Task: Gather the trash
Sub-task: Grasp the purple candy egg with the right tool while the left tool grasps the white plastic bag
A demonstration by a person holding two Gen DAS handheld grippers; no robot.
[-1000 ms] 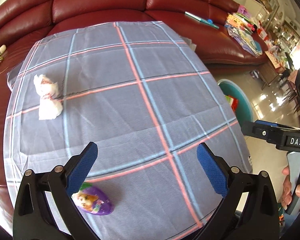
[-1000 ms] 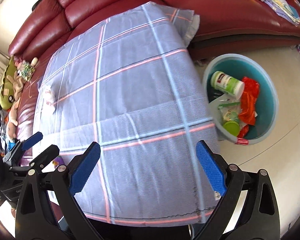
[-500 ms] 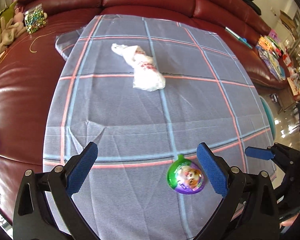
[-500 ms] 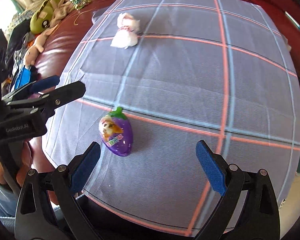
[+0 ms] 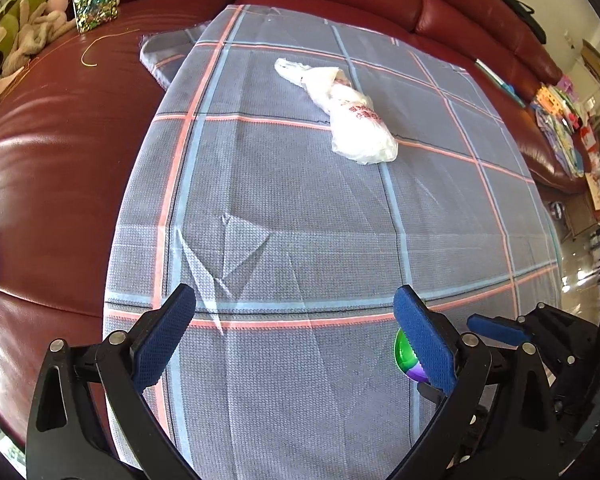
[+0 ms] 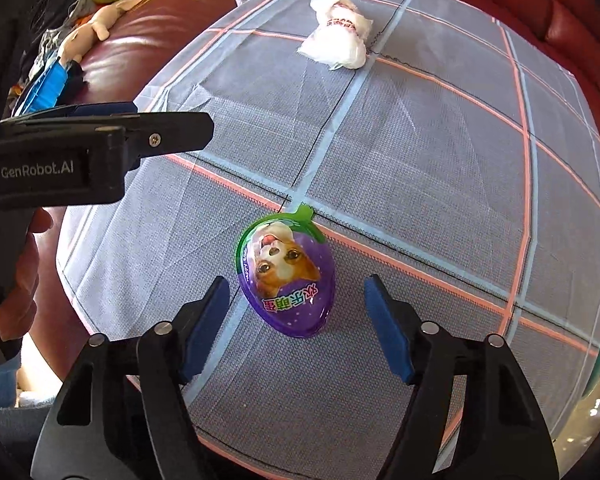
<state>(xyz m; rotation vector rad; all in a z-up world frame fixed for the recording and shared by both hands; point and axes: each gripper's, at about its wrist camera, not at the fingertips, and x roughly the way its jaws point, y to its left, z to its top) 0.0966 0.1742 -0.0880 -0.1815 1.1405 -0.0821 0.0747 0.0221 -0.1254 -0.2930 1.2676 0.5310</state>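
The right tongs (image 6: 296, 320) point steeply down over a checked cloth (image 6: 420, 152), their blue pads drawing together around a purple egg-shaped toy package (image 6: 286, 276) that lies between them; neither pad touches it yet, a gap showing on each side. The package, printed with a puppy's face and edged in green, lies flat on the cloth near the bench's close edge, its green tab turned away from the tongs.

To the left in the right wrist view, the left tongs (image 6: 172, 132) reach in level with the scene, their black body gripped by a hand (image 6: 20, 280). From their own camera the left tongs (image 5: 296, 332) stand spread wide and empty above the cloth (image 5: 300, 200), with only a sliver of the green and purple package (image 5: 406, 354) peeking from behind the right-hand pad. The right tongs (image 5: 496, 330) show just beyond it, at the lower right.

Farther across the cloth, well apart from both tongs, lies a crumpled white plastic bag (image 5: 348, 114) with red print. A red leather sofa (image 5: 60, 152) wraps around the bench on the far side and the left, with stuffed toys (image 5: 16, 44) and a jar of glittering pieces (image 5: 94, 2) on its seat.
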